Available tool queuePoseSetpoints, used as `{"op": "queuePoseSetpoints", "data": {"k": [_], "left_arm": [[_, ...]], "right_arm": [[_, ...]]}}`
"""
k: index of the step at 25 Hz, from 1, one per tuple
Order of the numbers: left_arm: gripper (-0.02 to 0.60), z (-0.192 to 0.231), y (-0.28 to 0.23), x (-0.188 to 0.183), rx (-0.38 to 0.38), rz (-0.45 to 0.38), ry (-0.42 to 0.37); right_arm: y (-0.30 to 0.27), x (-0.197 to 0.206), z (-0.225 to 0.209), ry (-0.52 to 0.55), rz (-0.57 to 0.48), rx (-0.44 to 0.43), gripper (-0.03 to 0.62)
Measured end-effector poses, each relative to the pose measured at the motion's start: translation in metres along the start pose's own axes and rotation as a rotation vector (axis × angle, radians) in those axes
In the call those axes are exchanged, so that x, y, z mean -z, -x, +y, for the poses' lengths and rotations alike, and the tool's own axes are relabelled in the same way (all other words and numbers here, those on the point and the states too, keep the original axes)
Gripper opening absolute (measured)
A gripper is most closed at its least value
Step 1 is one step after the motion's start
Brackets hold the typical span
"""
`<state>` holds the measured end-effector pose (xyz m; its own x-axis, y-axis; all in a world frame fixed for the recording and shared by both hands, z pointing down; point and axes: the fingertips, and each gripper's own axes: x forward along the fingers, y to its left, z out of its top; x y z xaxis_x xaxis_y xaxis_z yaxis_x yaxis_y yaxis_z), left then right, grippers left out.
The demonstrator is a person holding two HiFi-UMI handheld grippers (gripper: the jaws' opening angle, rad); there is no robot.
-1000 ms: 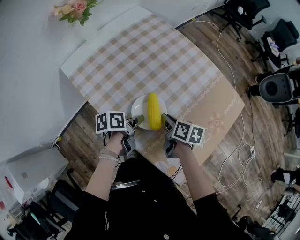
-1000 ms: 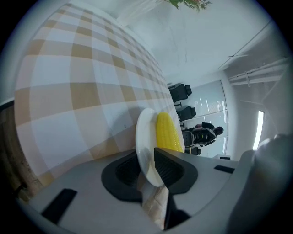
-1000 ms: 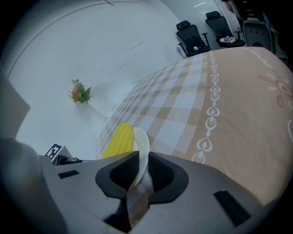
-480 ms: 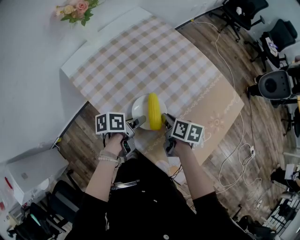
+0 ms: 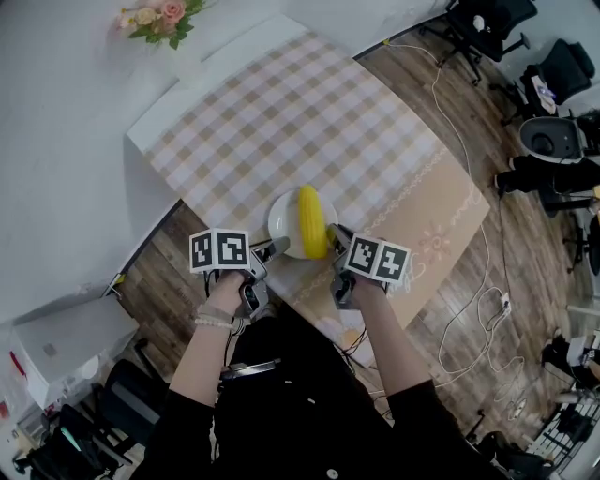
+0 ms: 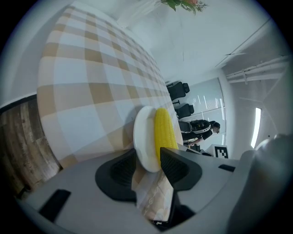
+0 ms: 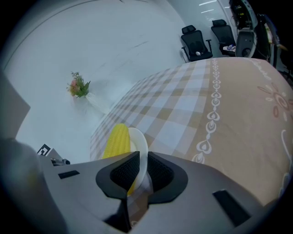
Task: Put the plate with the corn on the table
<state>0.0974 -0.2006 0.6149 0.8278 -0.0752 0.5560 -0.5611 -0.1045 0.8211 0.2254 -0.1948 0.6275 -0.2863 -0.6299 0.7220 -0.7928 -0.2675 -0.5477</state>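
Nearest the camera are the person's 2 black sleeves [image 5: 281, 412], reaching forward toward the near edge of the table [image 5: 225, 80]. Each hand carries 1 set of tongs topped by a marker cube.

The left gripper [image 6: 149, 164] has just been opening, and its jaws now stand spread. The left rim of the plate [image 6: 144, 137] lies between the 2 ridged pads, but they do not pinch it.

The right gripper [image 7: 143, 170] is clamped on the opposite rim, with 1 pad on each face of the white edge.

The plate is small, round and white, and sits between the 2 grippers. It is over the checked tablecloth [image 5: 281, 122], just inside the table's near edge and beside the cloth's plain beige border. Whether its base rests fully on the cloth I cannot tell.

The 1 yellow corn cob [image 5: 311, 220] lies lengthwise across the plate, pointing away from the person, and reaches nearly rim to rim.

Beyond the plate the cloth runs on bare to the far corner. There a bunch of pink and cream flowers [image 5: 159, 17] stands by the white wall.

To the right is wooden floor [image 5: 469, 84] with a pale cable [image 5: 487, 281] trailing over it. At the far right are several black office chairs [image 5: 487, 23].
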Motion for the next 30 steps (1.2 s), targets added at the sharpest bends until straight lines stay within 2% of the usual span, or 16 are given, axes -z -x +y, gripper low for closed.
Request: {"op": "queuePoseSetpoints", "data": {"k": [6,10,13,16,22,30], "left_arm": [[0.157,0.008,0.013,0.01,-0.059,-0.026,-0.053],[0.085,0.0,0.015,-0.003,-0.084,-0.077,-0.104],[0.039,0.001,0.034,0.0,-0.069,-0.116,-0.15],[0.027,-0.007,0.046,0.0,-0.049,-0.158,-0.193],[0.017,-0.042,0.048,-0.022,-0.011,-0.245,-0.291],[0.014,-0.078,0.084,-0.008,0.01,-0.291,-0.507]], "right_arm": [[0.007,0.004,-0.006,0.029,-0.002,0.012,0.087],[0.009,-0.011,-0.013,0.059,-0.017,0.028,0.091],[0.016,-0.009,-0.006,0.034,-0.063,0.019,0.092],[0.026,-0.009,0.002,0.027,-0.105,0.019,0.091],[0.054,-0.038,0.008,0.147,-0.203,0.039,0.055],[0.101,-0.025,0.041,0.26,-0.317,0.04,0.047]]}}
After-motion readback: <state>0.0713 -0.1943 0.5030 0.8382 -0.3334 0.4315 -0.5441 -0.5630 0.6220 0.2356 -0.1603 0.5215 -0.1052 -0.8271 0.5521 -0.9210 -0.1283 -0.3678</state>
